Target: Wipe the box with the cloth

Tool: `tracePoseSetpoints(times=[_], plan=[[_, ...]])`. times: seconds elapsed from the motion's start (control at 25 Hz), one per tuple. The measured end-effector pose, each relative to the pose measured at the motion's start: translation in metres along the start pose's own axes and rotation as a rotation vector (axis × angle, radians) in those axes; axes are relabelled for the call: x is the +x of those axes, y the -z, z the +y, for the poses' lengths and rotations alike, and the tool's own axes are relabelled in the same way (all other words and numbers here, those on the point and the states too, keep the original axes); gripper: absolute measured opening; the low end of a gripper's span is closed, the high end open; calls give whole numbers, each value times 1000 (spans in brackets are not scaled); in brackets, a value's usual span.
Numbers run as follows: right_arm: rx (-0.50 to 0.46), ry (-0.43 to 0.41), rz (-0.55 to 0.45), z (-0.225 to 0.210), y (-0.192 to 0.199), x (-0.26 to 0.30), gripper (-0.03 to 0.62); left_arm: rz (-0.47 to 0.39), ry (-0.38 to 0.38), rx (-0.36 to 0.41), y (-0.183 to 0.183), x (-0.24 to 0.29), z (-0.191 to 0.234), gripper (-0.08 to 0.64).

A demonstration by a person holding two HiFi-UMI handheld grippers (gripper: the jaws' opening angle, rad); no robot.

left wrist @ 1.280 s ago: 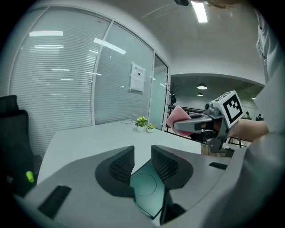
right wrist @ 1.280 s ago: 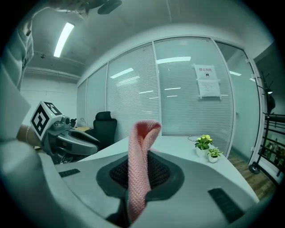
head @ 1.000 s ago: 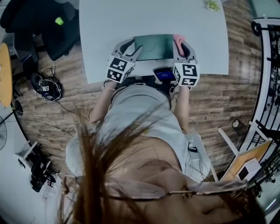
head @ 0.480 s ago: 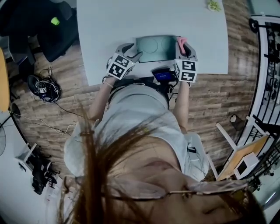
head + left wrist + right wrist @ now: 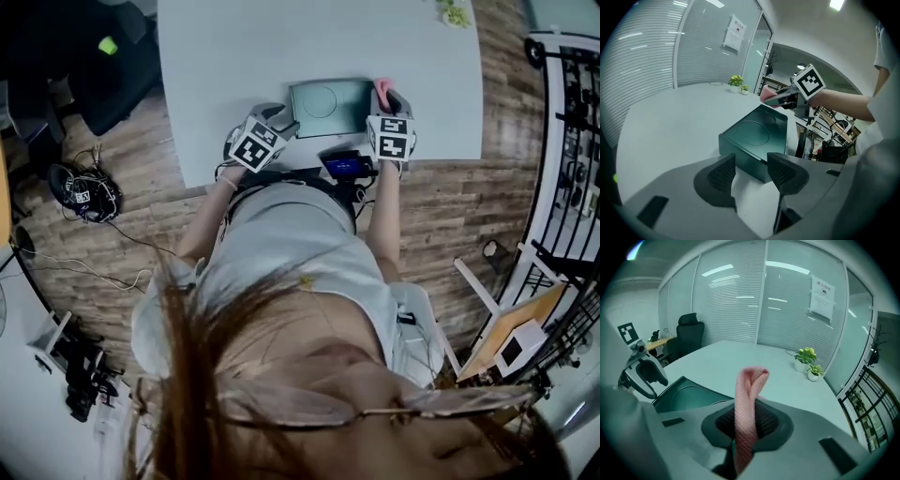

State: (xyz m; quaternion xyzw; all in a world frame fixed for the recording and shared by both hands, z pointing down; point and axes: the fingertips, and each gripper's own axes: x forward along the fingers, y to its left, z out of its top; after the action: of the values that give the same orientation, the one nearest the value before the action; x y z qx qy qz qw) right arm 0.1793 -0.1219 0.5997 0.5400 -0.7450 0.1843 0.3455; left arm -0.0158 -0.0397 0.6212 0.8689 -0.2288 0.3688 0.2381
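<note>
Box (image 5: 330, 105) on the table (image 5: 281, 47), near its front edge. Left gripper (image 5: 751, 171), jaws just opened with nothing between them, faces the box's corner. Right gripper (image 5: 748, 423) pinches the pink cloth (image 5: 750, 394) at the box's right side.

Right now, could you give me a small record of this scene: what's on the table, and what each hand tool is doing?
Table: pale, wide
Box: dark green, round imprint on top, near the table's front edge
Cloth: pink, folded end sticking up
Right gripper: shut on cloth, at the box's right end
Left gripper: jaws apart, have just been opening, gripping nothing; box's near corner straight ahead
Plants: two small pots, far edge
</note>
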Motion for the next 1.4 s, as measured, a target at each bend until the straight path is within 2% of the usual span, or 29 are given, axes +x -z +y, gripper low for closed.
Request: tracePoseSetpoints(times=[0.28, 0.48, 1.0, 1.4], plan=[[30, 9, 80, -9, 15, 25, 40, 21, 35, 4, 3, 0, -6, 225], [-13, 4, 125, -2, 17, 29, 40, 26, 51, 10, 6, 1, -12, 229], [-41, -1, 125, 6, 16, 28, 38, 28, 68, 25, 5, 9, -27, 239], [-87, -49, 149, 23, 17, 30, 38, 36, 68, 27, 10, 10, -27, 256]])
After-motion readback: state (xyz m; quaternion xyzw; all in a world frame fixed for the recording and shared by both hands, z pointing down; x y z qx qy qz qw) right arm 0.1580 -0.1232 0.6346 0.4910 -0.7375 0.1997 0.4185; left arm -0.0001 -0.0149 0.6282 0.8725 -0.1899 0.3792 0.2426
